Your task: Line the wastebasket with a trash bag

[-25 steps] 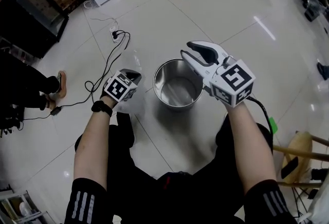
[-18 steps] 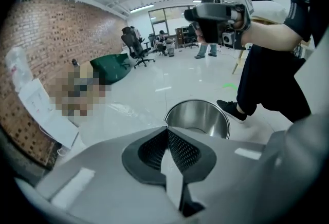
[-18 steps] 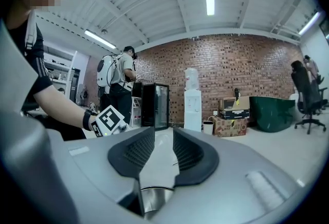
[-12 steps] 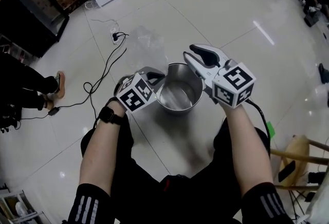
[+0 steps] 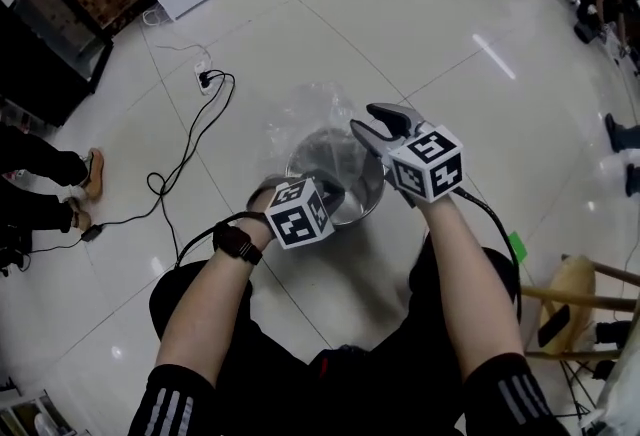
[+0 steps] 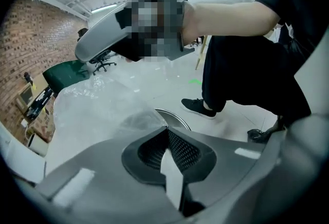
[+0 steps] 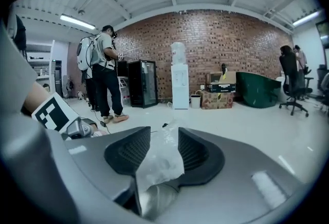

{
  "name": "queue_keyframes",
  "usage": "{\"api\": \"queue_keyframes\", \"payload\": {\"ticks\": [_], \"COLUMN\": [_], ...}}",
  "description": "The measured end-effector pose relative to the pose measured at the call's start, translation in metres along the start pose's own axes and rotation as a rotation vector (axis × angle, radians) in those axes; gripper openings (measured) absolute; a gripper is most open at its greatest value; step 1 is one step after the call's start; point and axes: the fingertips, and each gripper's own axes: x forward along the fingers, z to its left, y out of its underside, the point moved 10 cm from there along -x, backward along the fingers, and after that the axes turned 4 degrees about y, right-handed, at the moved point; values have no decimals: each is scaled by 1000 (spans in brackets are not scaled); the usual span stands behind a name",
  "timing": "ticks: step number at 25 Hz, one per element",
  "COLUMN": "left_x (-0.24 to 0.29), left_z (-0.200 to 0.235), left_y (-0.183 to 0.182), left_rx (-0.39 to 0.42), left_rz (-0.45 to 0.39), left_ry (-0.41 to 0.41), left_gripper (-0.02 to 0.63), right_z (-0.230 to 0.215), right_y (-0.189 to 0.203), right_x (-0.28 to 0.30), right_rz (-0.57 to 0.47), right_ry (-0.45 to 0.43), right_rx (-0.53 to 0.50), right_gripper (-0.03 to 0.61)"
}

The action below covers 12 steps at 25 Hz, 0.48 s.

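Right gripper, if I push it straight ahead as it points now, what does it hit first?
The clear trash bag: its film stands between the right gripper's jaws, which have just been opening and don't clamp it. Beyond it, likely the steel wastebasket's opening, though depth is unclear.

A white water dispenser (image 7: 180, 76) stands against a brick wall (image 7: 226, 38). Seen in the right gripper view, a black glass-door fridge (image 7: 141, 83) stands just left of it, and left of that a person (image 7: 103, 71) wearing a white backpack. Just right of the dispenser are a small bin (image 7: 196, 100) and cardboard boxes (image 7: 218, 98), then a bulky dark green thing (image 7: 261, 89) and an office chair (image 7: 290, 84). On the tiled floor (image 5: 420, 34) near the dispenser lies a power strip (image 5: 203, 79), and a black cable (image 5: 185, 164) trails away from it. A wooden stool (image 5: 585, 296) stands well apart from the dispenser.
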Motion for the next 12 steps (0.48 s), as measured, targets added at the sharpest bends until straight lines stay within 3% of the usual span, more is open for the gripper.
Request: {"api": "queue_keyframes", "payload": {"ticks": [5, 8, 10, 12], "left_x": [-1, -9, -11, -13], "left_z": [-3, -1, -1, -1], "left_y": [0, -1, -1, 0], "left_rx": [2, -20, -25, -23], "left_rz": [-14, -56, -67, -67], "left_ry": [33, 35, 33, 33], "left_gripper": [39, 46, 48, 54], "right_z": [3, 8, 12, 15], "right_y": [28, 45, 54, 61], "right_x": [16, 26, 31, 34], "right_rz": [219, 307, 340, 364], "right_ry": [25, 44, 46, 35], "right_rx": [-26, -41, -48, -53], "right_gripper": [180, 110, 23, 6]}}
